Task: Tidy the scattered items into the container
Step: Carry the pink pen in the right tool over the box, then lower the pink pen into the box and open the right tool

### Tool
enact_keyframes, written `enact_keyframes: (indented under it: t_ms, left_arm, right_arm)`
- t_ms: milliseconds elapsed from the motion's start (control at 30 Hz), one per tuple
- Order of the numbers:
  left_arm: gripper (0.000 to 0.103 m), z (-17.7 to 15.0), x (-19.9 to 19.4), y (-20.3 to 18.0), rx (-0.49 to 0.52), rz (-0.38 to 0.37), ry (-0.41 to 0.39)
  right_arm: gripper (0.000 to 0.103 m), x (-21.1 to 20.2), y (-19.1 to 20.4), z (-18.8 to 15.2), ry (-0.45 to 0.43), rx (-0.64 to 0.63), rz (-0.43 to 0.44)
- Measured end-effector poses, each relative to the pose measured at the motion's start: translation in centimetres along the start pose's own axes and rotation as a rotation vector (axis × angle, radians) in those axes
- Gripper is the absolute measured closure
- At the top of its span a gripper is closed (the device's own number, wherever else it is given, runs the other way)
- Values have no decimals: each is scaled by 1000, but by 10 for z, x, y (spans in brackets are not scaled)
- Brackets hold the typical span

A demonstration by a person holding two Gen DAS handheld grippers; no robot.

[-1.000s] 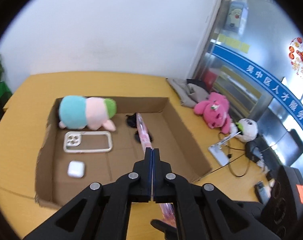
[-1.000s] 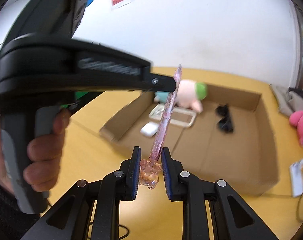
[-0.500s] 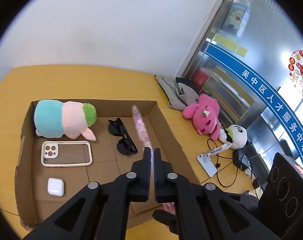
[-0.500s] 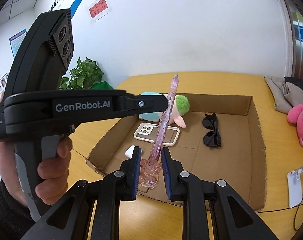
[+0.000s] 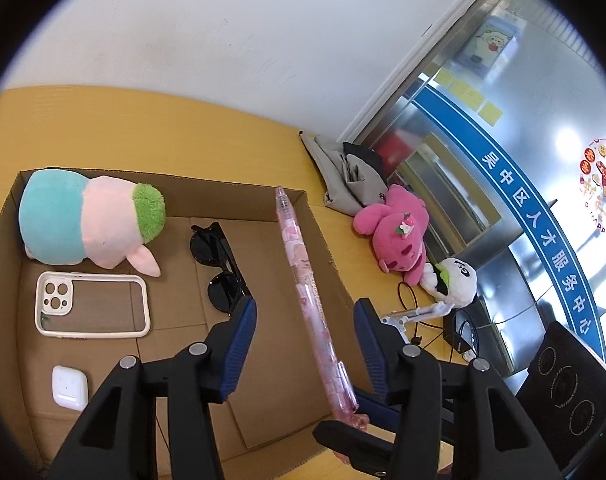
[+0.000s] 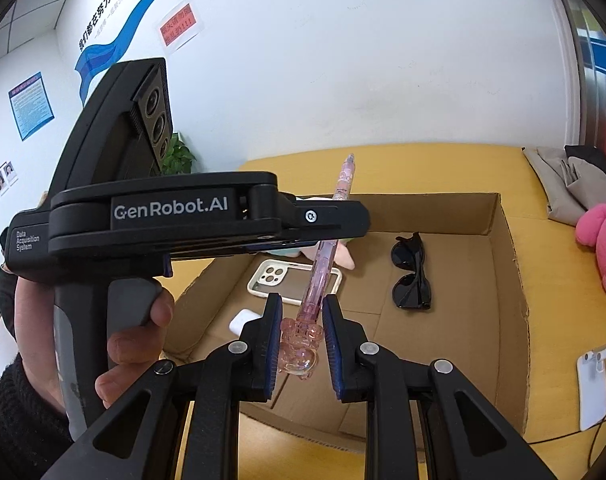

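With left fingers [image 5: 305,344] just released, your right fingers [image 6: 302,334] alone clench the pen [image 6: 323,264]; it may pivot and miss the box [image 6: 511,264].

The left claw [image 5: 305,328] has just been opening: its blue-padded jaws stand apart, touching nothing, angled downward. The right claw [image 6: 302,330] points downward too, its jaws clamped on something pink between the pads. To the right claw's left, a person's hand [image 6: 131,344] in a dark knitted sleeve grips the left claw's handle.
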State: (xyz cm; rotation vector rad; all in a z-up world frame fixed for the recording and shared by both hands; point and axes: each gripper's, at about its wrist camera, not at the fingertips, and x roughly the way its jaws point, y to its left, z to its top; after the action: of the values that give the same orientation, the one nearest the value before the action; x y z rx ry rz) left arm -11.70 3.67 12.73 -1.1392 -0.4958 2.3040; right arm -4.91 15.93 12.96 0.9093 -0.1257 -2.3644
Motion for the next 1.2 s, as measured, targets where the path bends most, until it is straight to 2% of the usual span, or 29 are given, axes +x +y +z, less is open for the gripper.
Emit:
enact_keyframes:
  t_ms: [100, 133, 167, 400, 533, 833, 1067, 1200]
  left_arm:
    - [60, 10, 15, 9, -26, -9, 22]
    - [81, 13, 19, 12, -30, -7, 28]
    - [90, 16, 25, 15, -32, -1, 37]
    - [91, 28, 60, 34, -39, 11, 93]
    - [91, 29, 76, 49, -46, 43, 124]
    - [91, 12, 118, 105, -148, 117, 237]
    - [91, -4, 152, 126, -191, 167, 344]
    - [92, -4, 153, 125, -191, 165, 352]
  right_arm:
    - [81, 11, -6, 3, 13, 2, 1]
    - [81, 16, -9, 4, 20, 5, 2]
    - [81, 20, -11, 4, 29, 8, 3]
    - [81, 52, -30, 6, 80, 25, -11]
    - [81, 76, -38, 7, 129, 27, -17]
    - [81, 143, -56, -3, 328, 112, 43]
    - [81, 185, -61, -18, 499, 125, -8]
    - [81, 191, -64, -21, 533, 138, -12]
